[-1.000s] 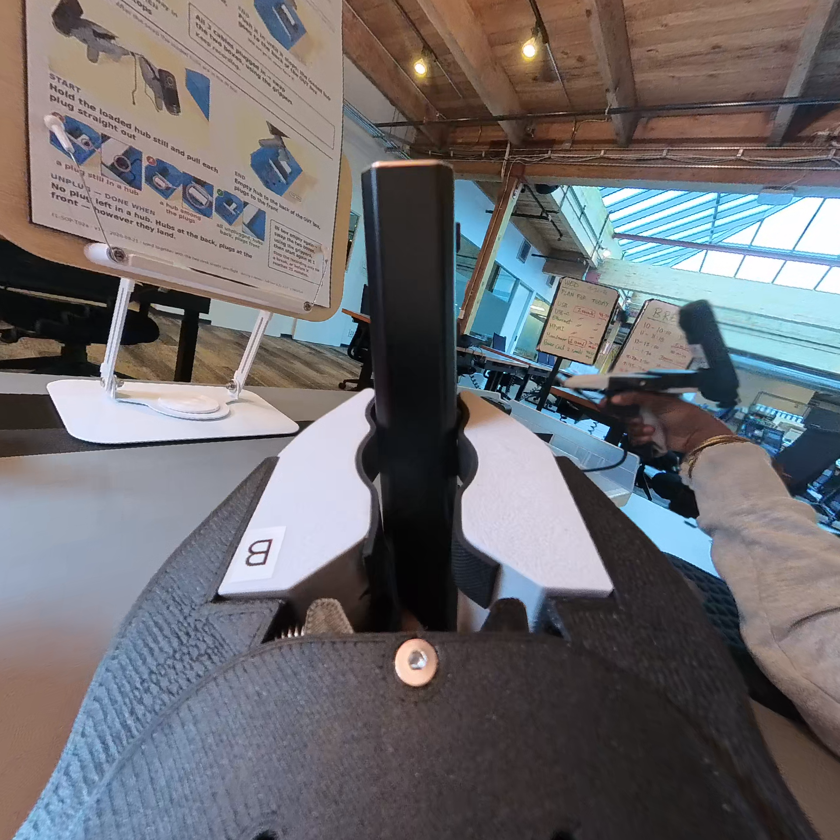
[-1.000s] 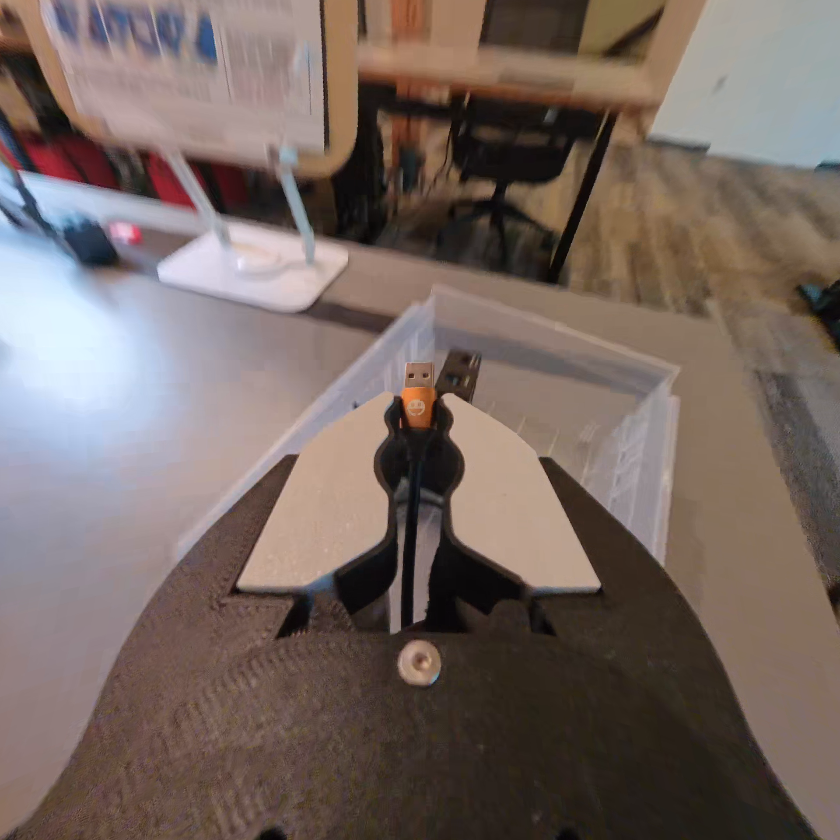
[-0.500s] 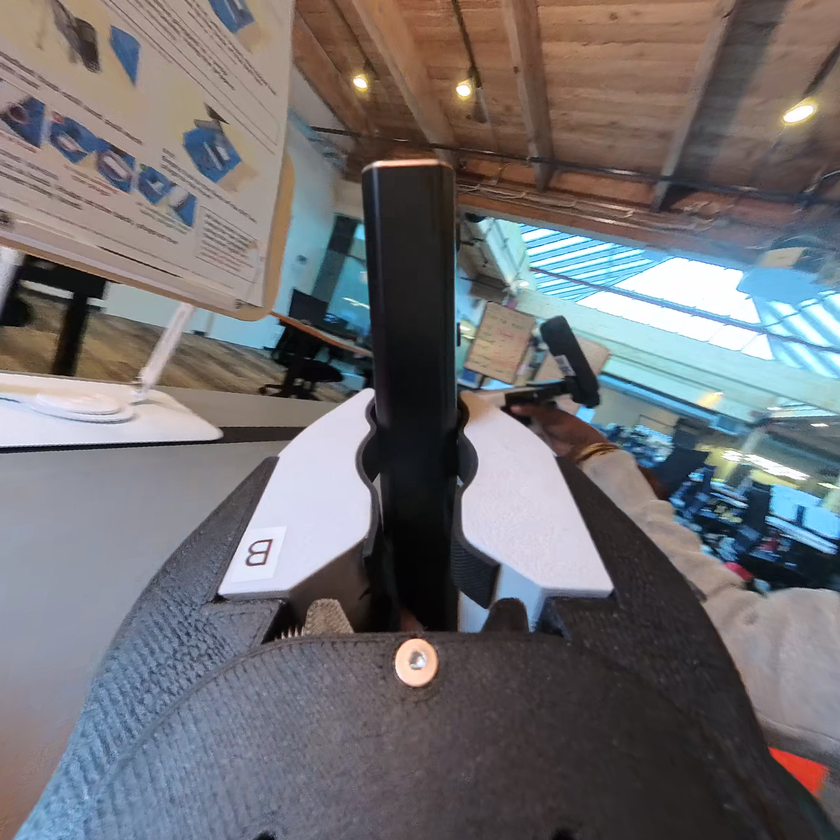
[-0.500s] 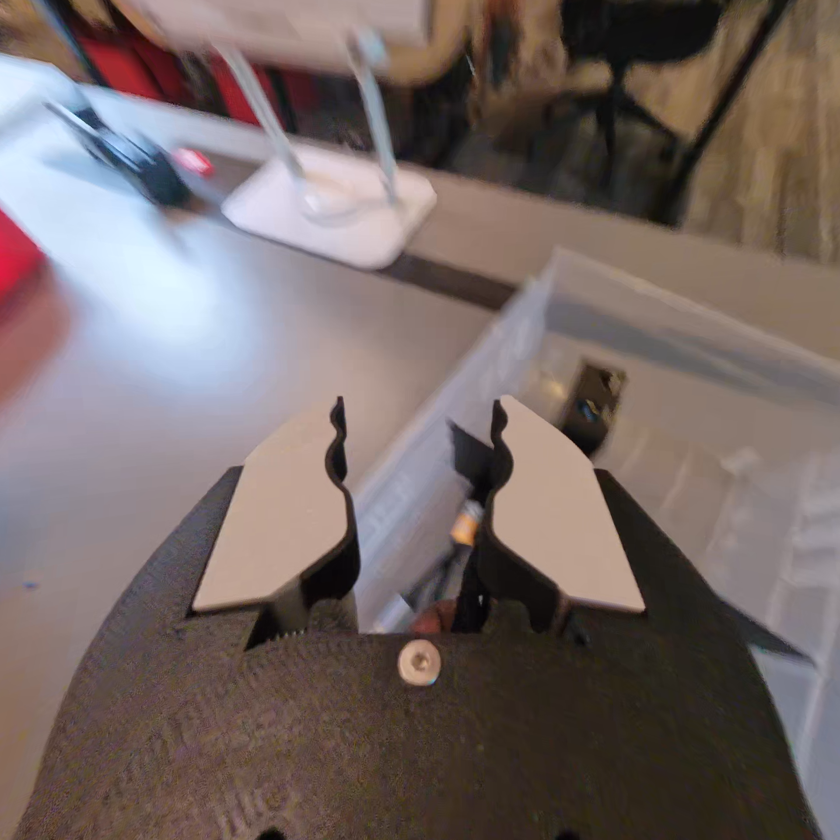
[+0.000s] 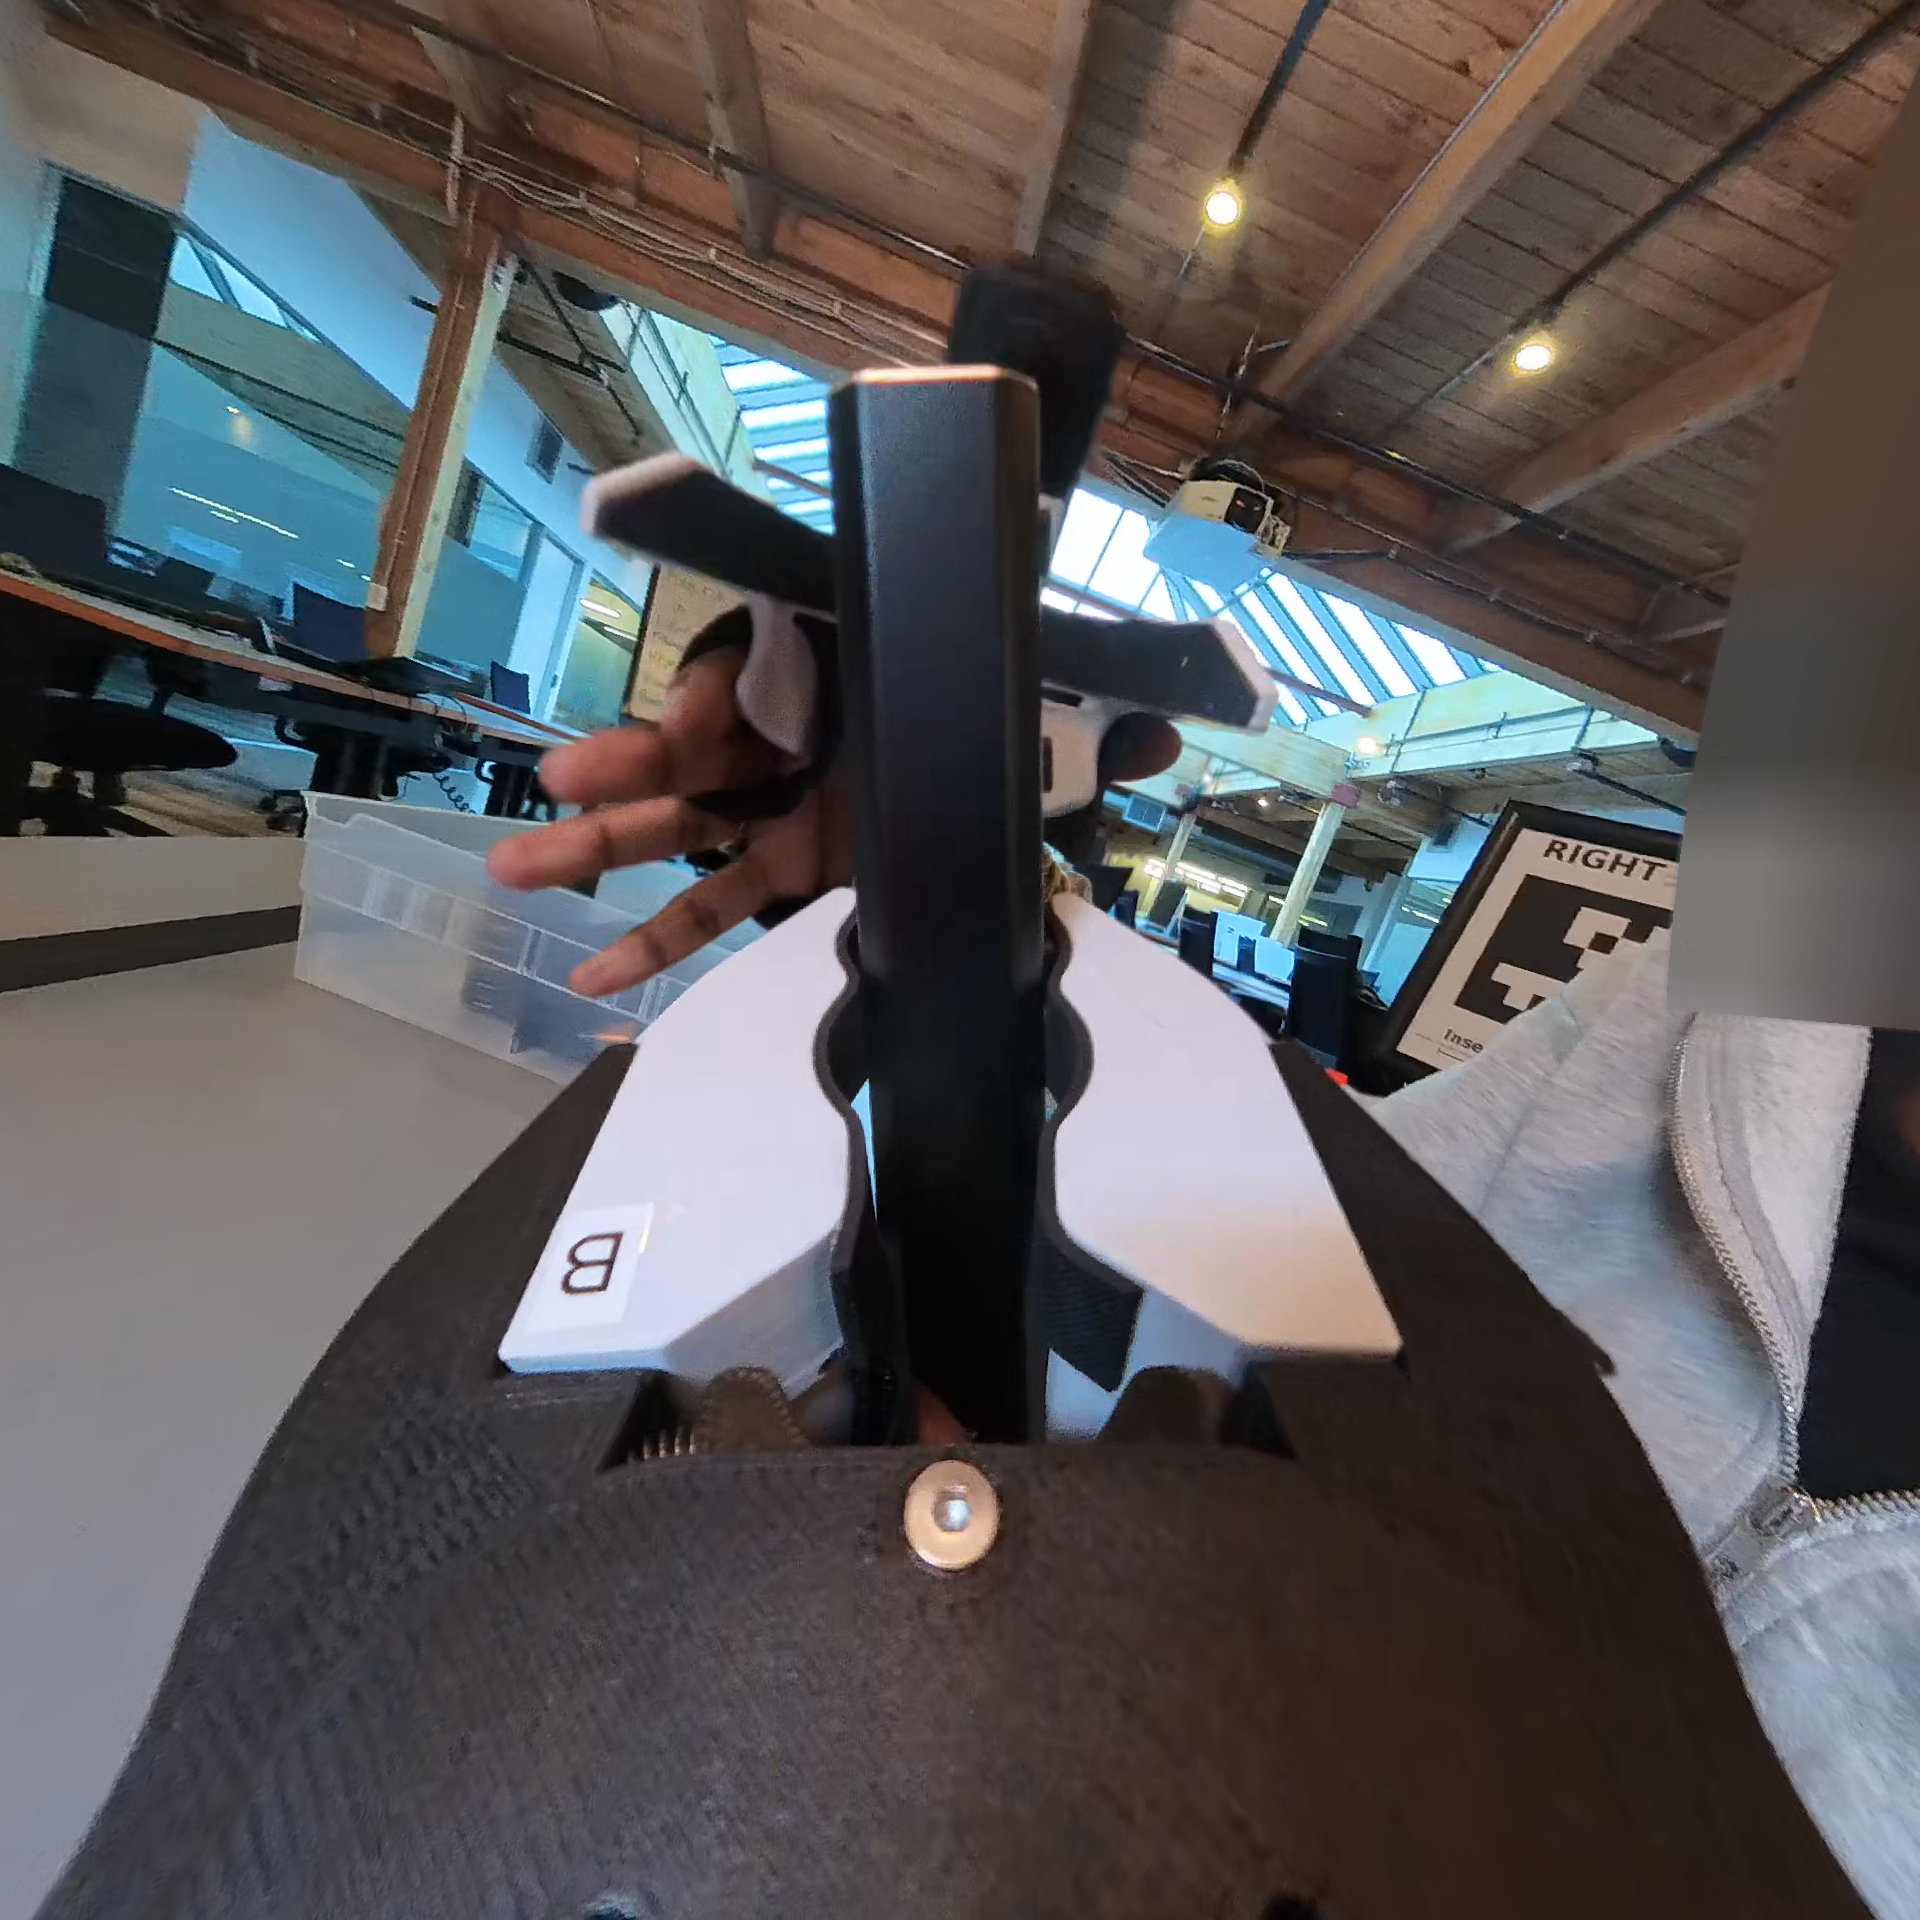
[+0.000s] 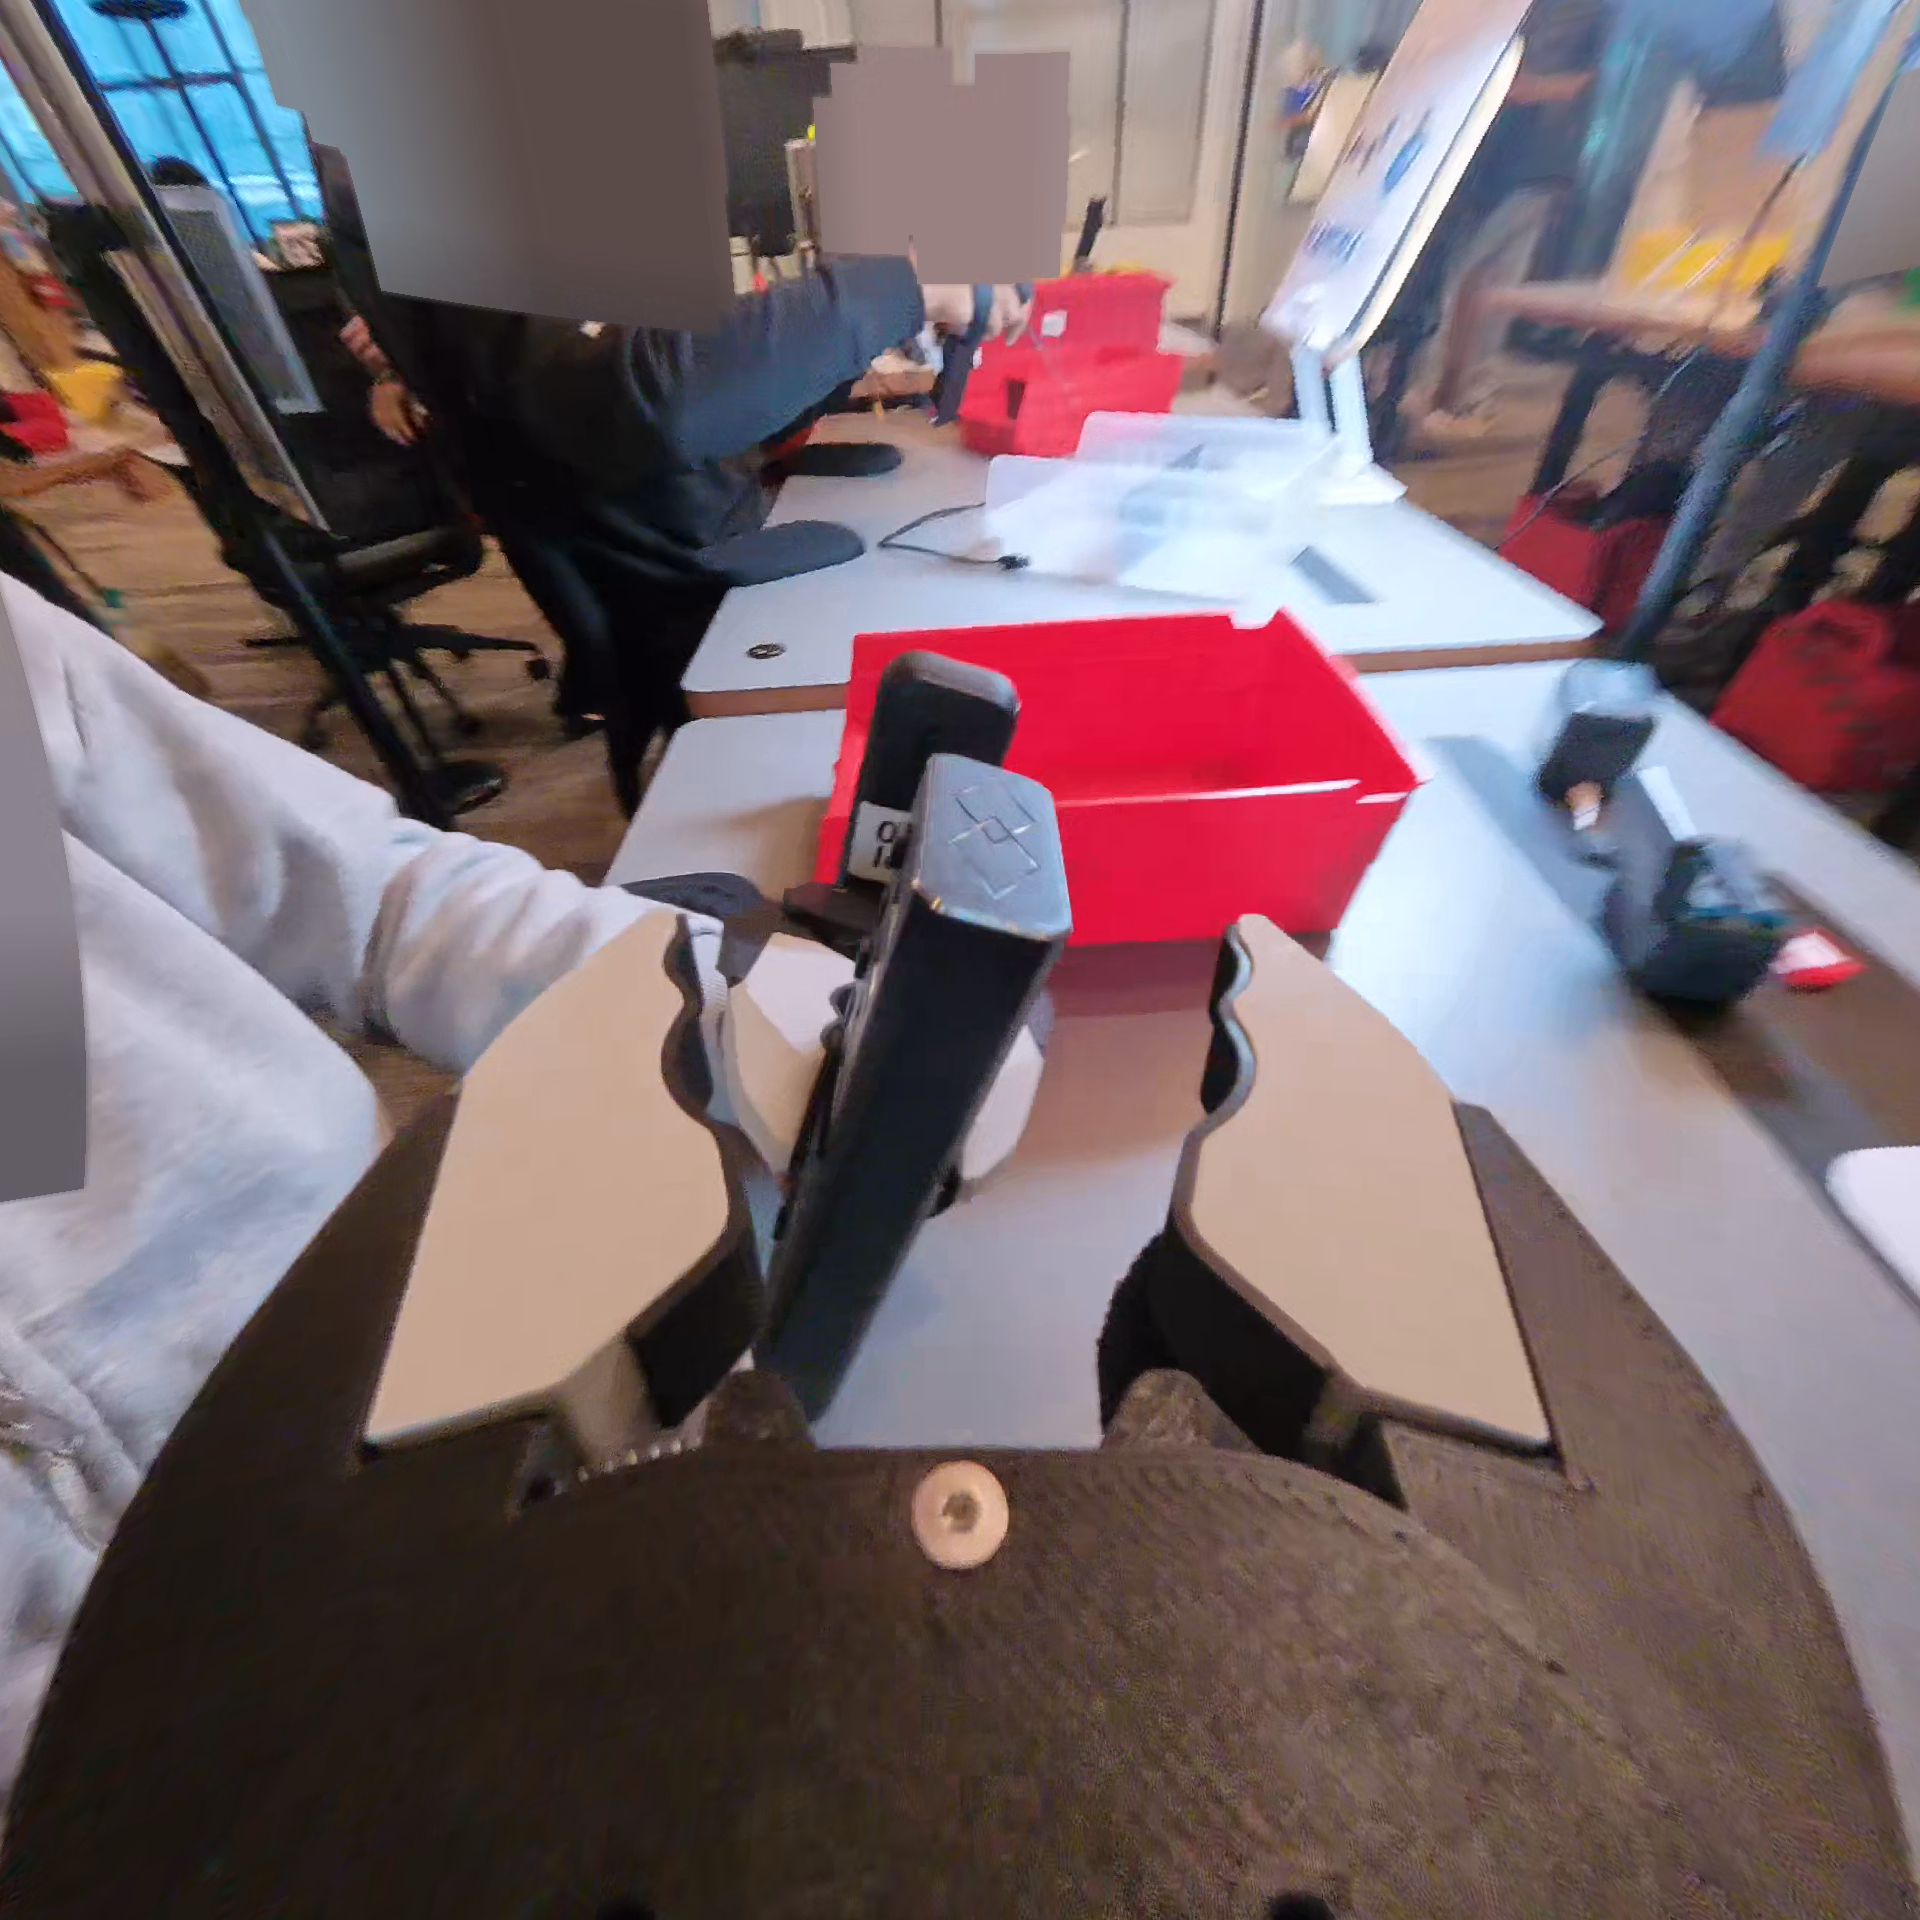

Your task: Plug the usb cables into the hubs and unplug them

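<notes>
Left wrist view, left to right: grey desk (image 5: 208, 1195); clear plastic compartment bin (image 5: 436, 914) toward its far edge. Person's open hand (image 5: 675, 831) beyond, carrying the right gripper (image 5: 925, 613), seen head-on with fingers splayed wide, empty. Centre: left gripper (image 5: 951, 1049), jaws closed tight on the long black slab-shaped USB hub (image 5: 935, 831). Far right: grey zip sweatshirt (image 5: 1610, 1299) and a black-and-white marker board (image 5: 1538, 935).

Right wrist view, left to right: grey sleeve (image 6: 312, 883); the same black hub (image 6: 914, 1060) rising between the right gripper's (image 6: 956, 1049) wide-open white fingers (image 6: 582, 1174), close by the left one, whether touching I cannot tell. Nothing gripped. Red open plastic bin (image 6: 1122, 790) behind on the desk, near its far edge. Dark blurred device (image 6: 1662, 883) at right, unidentifiable.

Hub location: held aloft over the desk in the left gripper, not resting on anything.

Orientation: long axis runs along the left gripper's fingers, free end pointing up and away; from the right view it leans slightly right at the top. Ports not clearly visible; which face carries them I cannot say.

Step in hand, as judged: right gripper is free, no cable visible in it; likely a hand-over or a reach for the next plug. To do well: keep the left grip firm and hub steady, centre the right fingers before closing, and pull or push straight along the port axis, no twisting.
</notes>
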The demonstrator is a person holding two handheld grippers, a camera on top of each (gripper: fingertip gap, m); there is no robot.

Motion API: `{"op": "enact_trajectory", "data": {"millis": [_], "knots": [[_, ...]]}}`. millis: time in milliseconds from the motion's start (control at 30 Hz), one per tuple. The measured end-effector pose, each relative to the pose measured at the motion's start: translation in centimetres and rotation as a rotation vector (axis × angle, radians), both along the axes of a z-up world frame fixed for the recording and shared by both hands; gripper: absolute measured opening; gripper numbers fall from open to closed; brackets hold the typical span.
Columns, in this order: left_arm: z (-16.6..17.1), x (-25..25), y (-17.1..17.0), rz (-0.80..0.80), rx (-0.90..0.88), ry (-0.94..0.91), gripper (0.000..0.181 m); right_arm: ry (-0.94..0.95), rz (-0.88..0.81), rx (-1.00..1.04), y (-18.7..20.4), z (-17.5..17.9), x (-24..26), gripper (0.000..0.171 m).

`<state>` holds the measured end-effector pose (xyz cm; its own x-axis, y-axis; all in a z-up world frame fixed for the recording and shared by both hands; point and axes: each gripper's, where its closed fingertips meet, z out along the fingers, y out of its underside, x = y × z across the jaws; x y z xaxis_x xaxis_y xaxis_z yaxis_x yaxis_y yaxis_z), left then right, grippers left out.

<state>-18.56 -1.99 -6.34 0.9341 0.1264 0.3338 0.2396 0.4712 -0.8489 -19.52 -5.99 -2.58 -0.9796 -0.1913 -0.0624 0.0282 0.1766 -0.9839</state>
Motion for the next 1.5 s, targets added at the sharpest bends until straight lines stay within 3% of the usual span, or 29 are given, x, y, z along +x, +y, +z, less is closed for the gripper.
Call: {"op": "enact_trajectory", "data": {"millis": [100, 167, 300, 433, 533, 667, 867, 1033, 1167, 1367, 1500], "knots": [[-0.3, 0.1, 0.3, -0.006, -0.033, 0.01, 0.03, -0.123, 0.028, 0.027, -0.9, -0.6, 0.2, 0.069], [-0.6, 0.0, 0.4, 0.0, -0.045, 0.003, 0.03, -0.137, 0.048, 0.029, -0.7, -0.6, 0.2, 0.032], [-0.2, -1.0, -0.1, 0.072, -0.018, -0.012, 0.032, -0.14, -0.025, 0.079, -0.5, -0.2, -0.4, 0.028], [1.6, -2.5, -3.4, 0.263, 0.147, -0.011, 0.057, -0.023, -0.268, 0.026, 2.2, 2.4, -3.6, 0.028], [2.1, -3.4, -5.1, 0.369, 0.183, -0.003, 0.084, 0.044, -0.529, -0.099, 7.4, 6.2, -7.2, 0.029], [1.8, -4.0, -5.2, 0.481, 0.107, 0.061, 0.113, 0.148, -0.961, -0.256, 17.8, 10.2, -11.7, 0.028], [1.1, -3.9, -3.8, 0.485, 0.016, 0.107, 0.116, 0.148, -1.404, -0.25, 31.3, 10.3, -18.0, 0.028], [0.1, -4.2, -3.0, 0.493, -0.069, 0.117, 0.115, 0.179, -1.643, -0.139, 38.5, 7.0, -23.7, 0.028], [-0.3, -4.2, -2.5, 0.498, -0.106, 0.139, 0.114, 0.214, -1.559, 0.149, 38.9, 1.9, -28.3, 0.029], [-0.9, -4.3, -2.1, 0.508, -0.154, 0.154, 0.113, 0.305, -1.097, 0.773, 36.3, -5.0, -31.4, 0.029], [-0.9, -4.5, -2.2, 0.523, -0.17, 0.159, 0.112, 0.332, -0.762, 1.049, 34.1, -8.0, -31.2, 0.029]]}}
